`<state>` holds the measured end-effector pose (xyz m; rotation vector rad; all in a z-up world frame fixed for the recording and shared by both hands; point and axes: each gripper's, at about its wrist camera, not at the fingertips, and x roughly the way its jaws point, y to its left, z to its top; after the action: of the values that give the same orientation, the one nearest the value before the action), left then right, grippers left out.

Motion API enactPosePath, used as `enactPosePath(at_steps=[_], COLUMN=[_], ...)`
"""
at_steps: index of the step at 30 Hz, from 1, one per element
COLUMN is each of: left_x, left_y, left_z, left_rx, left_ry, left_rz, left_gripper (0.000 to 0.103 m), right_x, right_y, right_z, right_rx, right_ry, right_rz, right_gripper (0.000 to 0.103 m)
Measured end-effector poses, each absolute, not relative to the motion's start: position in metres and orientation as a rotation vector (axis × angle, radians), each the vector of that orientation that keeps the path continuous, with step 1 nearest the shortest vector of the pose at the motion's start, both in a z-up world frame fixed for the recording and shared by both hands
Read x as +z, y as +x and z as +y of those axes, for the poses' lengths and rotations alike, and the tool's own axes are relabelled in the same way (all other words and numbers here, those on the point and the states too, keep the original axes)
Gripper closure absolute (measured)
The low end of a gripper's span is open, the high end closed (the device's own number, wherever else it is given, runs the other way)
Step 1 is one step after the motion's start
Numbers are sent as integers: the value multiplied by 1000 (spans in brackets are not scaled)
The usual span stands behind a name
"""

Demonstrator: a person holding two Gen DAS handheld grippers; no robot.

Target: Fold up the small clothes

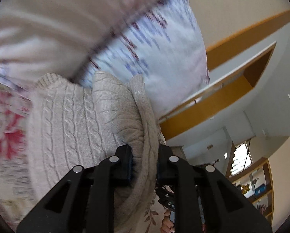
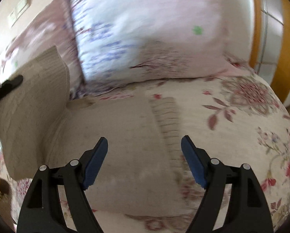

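A cream cable-knit sweater (image 2: pixel 113 145) lies across the floral bedspread (image 2: pixel 242 120), its ribbed hem toward the right, in front of a pair of pale patterned pillows (image 2: pixel 145 38). The left gripper (image 1: pixel 145 167) is closed on a thick bunch of the knit and holds that side lifted off the bed, so the left part of the garment stands up like a flap while the rest lies flat. The right gripper (image 2: pixel 144 161) hovers low over the flat body of the sweater, its blue-padded jaws spread wide and holding nothing.

By my reading the fold is barely under way: one side is raised to be carried across, nothing is laid over yet, and the other side and the final halving remain.

The left wrist view shows the pinch up close, cable pattern and ribbed edge bulging between the jaws, plus a wooden door frame (image 1: pixel 232 89) and shelves (image 1: pixel 257 184) behind, but not the flat part. The right wrist view gives the whole layout on the bed and shows the left gripper only as a dark shape at its left edge.
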<state>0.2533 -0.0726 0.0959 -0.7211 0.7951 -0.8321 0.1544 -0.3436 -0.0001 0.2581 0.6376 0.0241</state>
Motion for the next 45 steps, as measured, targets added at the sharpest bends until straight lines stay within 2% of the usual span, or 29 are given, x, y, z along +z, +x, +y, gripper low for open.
enactPosePath(at_steps=[7, 9, 10, 12, 15, 17, 22, 25, 30, 36, 38, 40, 43, 45], left_x=[48, 36, 35, 42, 64, 76, 81, 66, 37, 20, 18, 16, 14, 14], left_y=[269, 272, 272, 267, 256, 252, 238, 237, 243, 251, 251, 254, 253, 253], left_z=[-166, -184, -187, -186, -161, -139, -74, -54, -50, -57, -57, -61, -62, -63], left_rx=[-835, -860, -881, -942, -982, -940, -669, -603, -550, -573, -578, -590, -607, -613], left_ry=[-631, -634, -637, -631, -629, -608, -468, -449, -448, -464, -485, -488, -489, -490], left_rz=[1010, 1062, 1067, 1058, 1000, 949, 854, 871, 914, 938, 950, 954, 964, 968], left_gripper=[83, 72, 70, 53, 40, 37, 36, 36, 36, 34, 34, 34, 33, 32], right_x=[-17, -21, -23, -24, -21, -18, -15, -15, -17, -27, -26, -26, -22, -11], right_y=[154, 154, 154, 154, 154, 157, 172, 183, 207, 232, 233, 234, 233, 226], right_z=[-390, -396, -400, -406, -414, -418, -414, -403, -391, -380, -376, -377, -371, -363], right_rx=[-5, 0, 9, 25, 82, 151, 331, 372, 347, 307, 293, 277, 257, 235], right_ry=[388, 418, 434, 462, 534, 597, 722, 728, 700, 660, 630, 609, 540, 457], right_rz=[667, 681, 685, 686, 681, 678, 727, 769, 819, 868, 850, 833, 810, 762], right_gripper=[24, 24, 24, 24, 24, 24, 26, 32, 34, 46, 58, 64, 83, 87])
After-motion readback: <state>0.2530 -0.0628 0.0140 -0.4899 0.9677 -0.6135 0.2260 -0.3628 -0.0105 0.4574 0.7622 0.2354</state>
